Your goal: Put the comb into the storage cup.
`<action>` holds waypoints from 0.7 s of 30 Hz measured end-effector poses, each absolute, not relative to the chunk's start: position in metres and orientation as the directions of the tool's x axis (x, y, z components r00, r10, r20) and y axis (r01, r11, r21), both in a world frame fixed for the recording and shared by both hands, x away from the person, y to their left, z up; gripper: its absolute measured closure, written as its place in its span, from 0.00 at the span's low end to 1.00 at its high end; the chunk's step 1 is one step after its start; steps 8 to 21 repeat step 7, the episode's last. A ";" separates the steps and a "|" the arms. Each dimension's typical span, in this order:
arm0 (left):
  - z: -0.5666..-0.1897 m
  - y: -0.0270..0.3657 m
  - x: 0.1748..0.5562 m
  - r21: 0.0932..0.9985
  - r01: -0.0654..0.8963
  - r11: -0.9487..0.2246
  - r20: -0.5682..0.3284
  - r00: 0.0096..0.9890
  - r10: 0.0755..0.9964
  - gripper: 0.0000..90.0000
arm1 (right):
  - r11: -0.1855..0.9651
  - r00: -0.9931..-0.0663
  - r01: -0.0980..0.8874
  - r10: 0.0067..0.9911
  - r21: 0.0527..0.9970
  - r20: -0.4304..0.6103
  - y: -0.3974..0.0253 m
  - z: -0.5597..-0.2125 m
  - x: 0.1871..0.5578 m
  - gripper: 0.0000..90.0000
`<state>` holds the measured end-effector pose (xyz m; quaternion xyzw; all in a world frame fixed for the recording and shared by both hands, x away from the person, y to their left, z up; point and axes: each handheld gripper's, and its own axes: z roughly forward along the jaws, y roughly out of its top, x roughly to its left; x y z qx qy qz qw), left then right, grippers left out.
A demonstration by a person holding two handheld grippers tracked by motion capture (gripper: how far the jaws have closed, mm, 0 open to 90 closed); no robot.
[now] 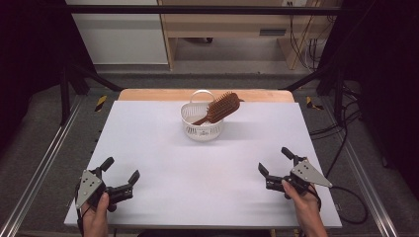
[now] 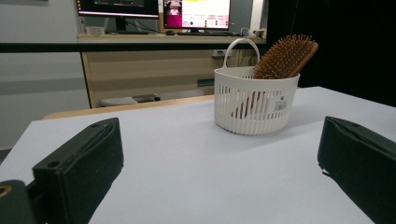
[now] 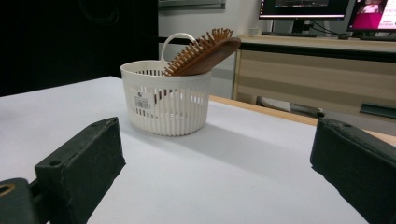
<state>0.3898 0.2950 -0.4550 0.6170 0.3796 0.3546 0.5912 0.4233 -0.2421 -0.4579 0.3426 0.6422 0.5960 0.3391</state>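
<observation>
Brush [image 1: 223, 106] sits in the basket [image 1: 201, 129] at the far middle of the bench [image 1: 197, 177], handle down inside, bristle head propped over the basket's right rim. Both claws are well short of the basket, jaws wide, empty: left claw [image 1: 120, 170] near-left, right claw [image 1: 274, 160] near-right. My call: right claw takes the head across its edges, lifts along the handle's slant. Left claw pins the basket rim so the light basket won't tip.

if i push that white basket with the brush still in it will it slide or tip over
Probably slides: the white basket looks like thin slotted plastic, so light, on a smooth table. Tipping seems possible, since the wooden hairbrush leans over the rim with its head well above it. A low push is likely safer.
</observation>
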 end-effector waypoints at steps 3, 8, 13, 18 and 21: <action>-0.455 0.294 0.390 0.999 0.049 -0.013 -0.011 0.462 0.887 0.00 | 0.050 -0.541 0.038 0.841 0.998 -0.021 -0.240 -0.459 0.423 0.03; -0.455 0.294 0.390 0.999 0.048 -0.015 -0.009 0.462 0.887 0.00 | 0.057 -0.547 0.045 0.837 0.997 -0.023 -0.238 -0.460 0.423 0.03; -0.455 0.294 0.390 0.999 0.048 -0.015 -0.009 0.462 0.887 0.00 | 0.057 -0.547 0.045 0.837 0.997 -0.023 -0.238 -0.460 0.423 0.03; -0.455 0.294 0.390 0.999 0.048 -0.015 -0.009 0.462 0.887 0.00 | 0.057 -0.547 0.045 0.837 0.997 -0.023 -0.238 -0.460 0.423 0.03; -0.455 0.294 0.390 0.999 0.048 -0.015 -0.009 0.462 0.887 0.00 | 0.057 -0.547 0.045 0.837 0.997 -0.023 -0.238 -0.460 0.423 0.03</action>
